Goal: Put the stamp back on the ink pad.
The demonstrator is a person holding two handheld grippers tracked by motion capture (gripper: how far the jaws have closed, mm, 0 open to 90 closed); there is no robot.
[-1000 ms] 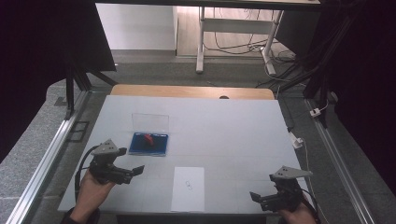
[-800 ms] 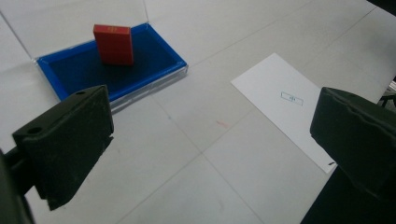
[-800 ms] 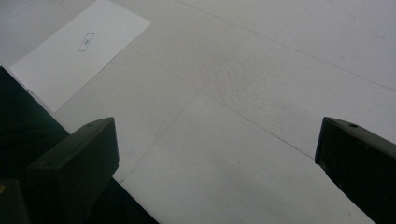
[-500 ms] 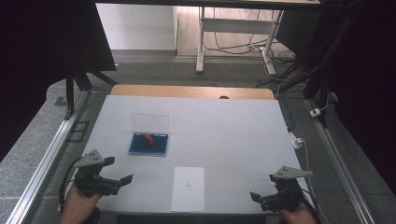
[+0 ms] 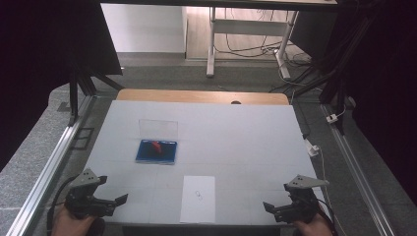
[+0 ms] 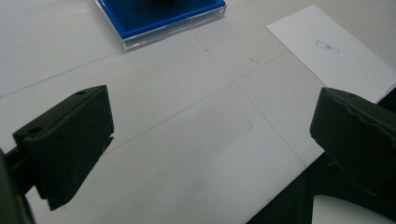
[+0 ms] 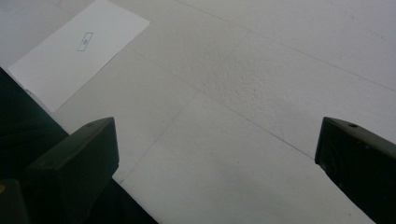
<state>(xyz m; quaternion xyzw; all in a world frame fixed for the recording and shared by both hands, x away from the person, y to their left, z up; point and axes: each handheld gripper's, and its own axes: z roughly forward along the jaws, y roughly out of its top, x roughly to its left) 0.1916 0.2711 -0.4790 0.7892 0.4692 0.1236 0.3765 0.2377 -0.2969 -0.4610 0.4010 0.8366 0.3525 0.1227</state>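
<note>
- Left gripper sits at the near left corner of the table, held low in the person's left hand; its jaws stand wide apart with nothing between them, as the left gripper view confirms with bare tabletop in the gap.
- Just ahead of it and a little to the right lies the clear case, a flat plastic box with a blue inner tray; a transparent panel stands up along its far edge, which I take to be the lid swung open. It is well apart from both grippers.
- On the blue tray rests a small red object, too small to identify from the high view.
- My judgement of handling: the case looks light, rigid and thin-walled, with smooth, slippery faces. Hard squeezing could crack it or flex the hinge. The near edge, seen in the left gripper view as a clear rim under the blue, seems the best place to pinch, with the jaws over top and bottom faces rather than on the upright lid.
- Near the front edge at mid-table lies a white paper sheet with a small printed mark, flat and untouched.
- Right gripper rests at the near right corner in the person's right hand, jaws likewise spread wide and empty, over bare table in the right gripper view.
</note>
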